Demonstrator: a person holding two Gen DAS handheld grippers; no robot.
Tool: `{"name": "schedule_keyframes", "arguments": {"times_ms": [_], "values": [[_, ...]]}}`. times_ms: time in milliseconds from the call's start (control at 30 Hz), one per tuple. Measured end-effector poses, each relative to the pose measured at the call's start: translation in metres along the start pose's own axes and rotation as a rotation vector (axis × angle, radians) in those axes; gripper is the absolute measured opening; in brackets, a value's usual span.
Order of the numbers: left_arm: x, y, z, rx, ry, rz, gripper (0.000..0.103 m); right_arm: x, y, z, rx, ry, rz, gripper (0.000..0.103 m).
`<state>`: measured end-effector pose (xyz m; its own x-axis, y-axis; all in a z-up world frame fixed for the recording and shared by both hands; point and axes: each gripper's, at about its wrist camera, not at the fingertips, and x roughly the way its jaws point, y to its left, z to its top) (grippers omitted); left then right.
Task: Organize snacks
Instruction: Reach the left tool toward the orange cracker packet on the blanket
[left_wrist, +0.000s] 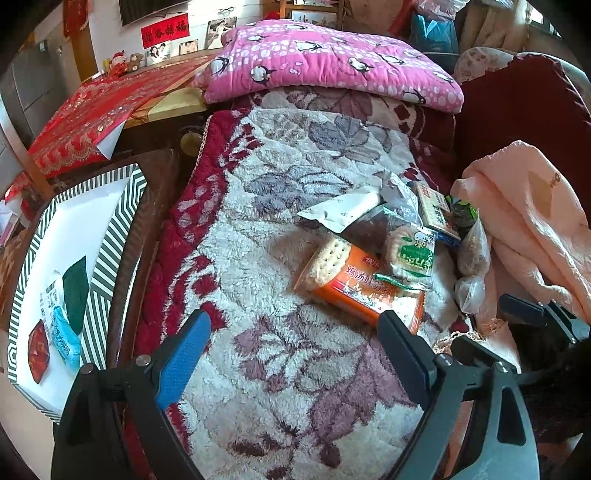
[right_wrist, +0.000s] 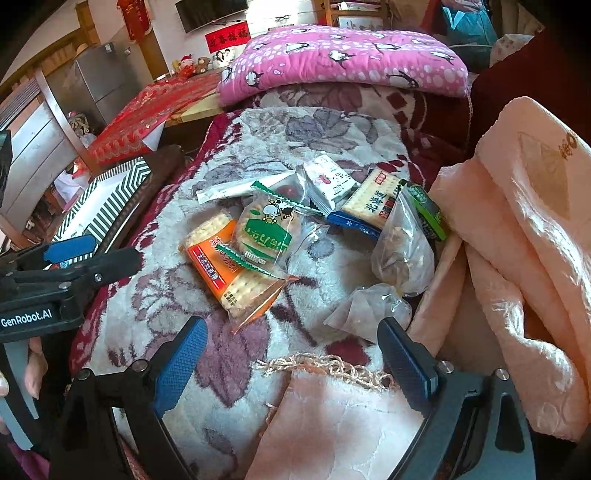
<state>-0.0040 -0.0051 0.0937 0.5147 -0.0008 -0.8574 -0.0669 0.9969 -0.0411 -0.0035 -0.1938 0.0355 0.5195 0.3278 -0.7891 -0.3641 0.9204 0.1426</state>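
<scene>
A pile of snack packets lies on a floral plush blanket (left_wrist: 280, 206). An orange cracker pack (left_wrist: 354, 284) (right_wrist: 229, 269) lies nearest, with a green-and-clear biscuit packet (left_wrist: 410, 251) (right_wrist: 266, 232) on it. Behind are a white sachet (left_wrist: 343, 210) (right_wrist: 236, 190), a blue-edged cracker pack (right_wrist: 373, 205) and clear bags (right_wrist: 402, 251). A striped box (left_wrist: 70, 266) at the left holds a green, a blue and a red packet. My left gripper (left_wrist: 295, 350) is open and empty, just short of the orange pack. My right gripper (right_wrist: 291, 354) is open and empty, short of the pile.
A pink cloth (right_wrist: 517, 236) is bunched at the right, beside the pile. A pink penguin pillow (left_wrist: 332, 62) lies at the far end of the blanket. A table with a red cloth (left_wrist: 96, 114) stands at the back left. The left gripper shows in the right wrist view (right_wrist: 74, 254).
</scene>
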Motion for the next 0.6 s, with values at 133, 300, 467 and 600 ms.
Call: {"name": "schedule_keyframes", "arguments": {"times_ms": [133,300,467,600], "values": [[0.004,0.001,0.000,-0.005,0.009,-0.002,0.091,0.001,0.000,0.000,-0.001,0.001,0.004,0.095],[0.007,0.004,-0.002,-0.017,0.024,-0.002,0.091,0.003,0.003,-0.001,-0.018,0.007,-0.002,0.095],[0.008,0.009,-0.002,-0.033,0.032,0.001,0.091,0.013,0.002,0.006,-0.030,0.006,-0.057,0.095],[0.010,0.013,-0.003,-0.042,0.037,0.004,0.091,0.023,-0.002,0.012,-0.031,0.030,-0.086,0.095]]}}
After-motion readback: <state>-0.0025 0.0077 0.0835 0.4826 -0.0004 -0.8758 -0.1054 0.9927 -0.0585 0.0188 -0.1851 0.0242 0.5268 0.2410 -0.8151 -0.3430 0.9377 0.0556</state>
